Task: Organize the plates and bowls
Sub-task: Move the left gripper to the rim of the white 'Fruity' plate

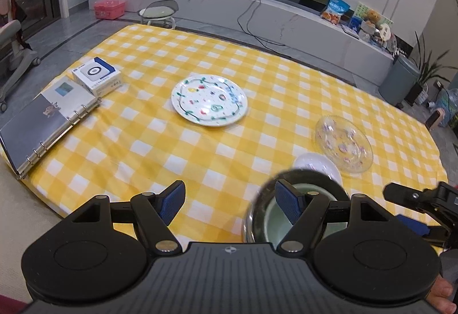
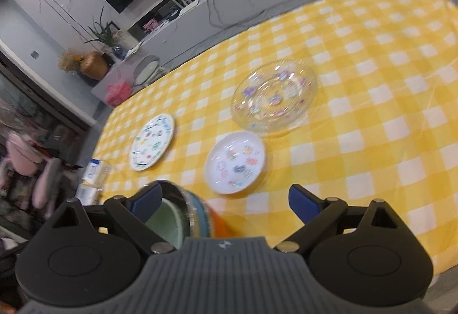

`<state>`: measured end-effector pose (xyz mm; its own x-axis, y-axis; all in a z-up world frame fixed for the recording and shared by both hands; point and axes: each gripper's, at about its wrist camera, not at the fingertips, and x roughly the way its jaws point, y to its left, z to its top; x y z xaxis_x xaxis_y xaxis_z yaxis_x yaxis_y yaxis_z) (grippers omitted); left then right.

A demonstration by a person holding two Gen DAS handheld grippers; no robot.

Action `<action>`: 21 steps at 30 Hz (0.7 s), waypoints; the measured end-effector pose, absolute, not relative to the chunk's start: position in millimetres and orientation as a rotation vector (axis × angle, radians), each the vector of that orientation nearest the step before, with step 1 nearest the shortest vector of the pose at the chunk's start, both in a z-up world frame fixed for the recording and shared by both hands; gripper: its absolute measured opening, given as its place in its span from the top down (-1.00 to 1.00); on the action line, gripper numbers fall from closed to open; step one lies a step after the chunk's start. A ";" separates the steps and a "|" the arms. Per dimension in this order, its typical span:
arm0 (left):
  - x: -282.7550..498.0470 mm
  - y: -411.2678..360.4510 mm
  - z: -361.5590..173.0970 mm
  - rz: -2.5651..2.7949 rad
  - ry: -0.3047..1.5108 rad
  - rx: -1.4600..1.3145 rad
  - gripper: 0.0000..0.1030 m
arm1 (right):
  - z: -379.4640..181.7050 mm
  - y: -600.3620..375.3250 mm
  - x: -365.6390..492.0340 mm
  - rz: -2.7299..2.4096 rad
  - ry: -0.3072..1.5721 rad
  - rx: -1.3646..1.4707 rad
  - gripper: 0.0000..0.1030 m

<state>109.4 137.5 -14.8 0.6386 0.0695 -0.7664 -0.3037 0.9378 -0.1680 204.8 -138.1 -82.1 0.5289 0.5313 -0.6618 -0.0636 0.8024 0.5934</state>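
1. The left gripper (image 1: pixel 229 201) hangs over the near edge of the table covered in a yellow-and-white checked cloth (image 1: pixel 217 148); its blue-padded jaws are spread wide and pinch nothing; its right pad sits inside the rim of a stack of nested bowls (image 1: pixel 266 216), pale green inside with a dark rim, though whether it touches is unclear.
2. The right gripper (image 2: pixel 224 199) also has its jaws spread and empty; in its view the bowl stack (image 2: pixel 183 216) shows blue and orange outer layers and stands at the near edge, by its left finger.
3. A white round plate with painted green vine and coloured motifs (image 1: pixel 209 100) lies near the table's middle; a clear glass plate with coloured flecks (image 1: pixel 343 146) lies toward the right edge; a small white plate with coloured stickers (image 2: pixel 235 162) lies just beside it, nearer the front.
4. At the left edge rest an open ring binder (image 1: pixel 43 125) and a white-and-blue box (image 1: pixel 96 79).
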 end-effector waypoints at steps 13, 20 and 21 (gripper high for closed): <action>197.7 246.7 -39.4 0.285 0.921 -0.465 -0.51 | -79.9 -102.2 323.2 0.726 1.060 0.616 -0.82; 215.9 306.9 -99.1 0.289 0.801 -0.742 -0.42 | -125.1 -44.2 409.2 0.762 1.182 0.560 -0.64; 219.3 313.6 -108.3 0.274 0.796 -0.783 -0.41 | -130.3 -35.3 419.5 0.760 1.188 0.552 -0.63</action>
<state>219.3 313.6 -108.3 0.6828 -0.0616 -0.7280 -0.4964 0.6921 -0.5241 419.5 -35.3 -130.3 0.1817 0.7709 -0.6105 -0.2319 0.6369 0.7352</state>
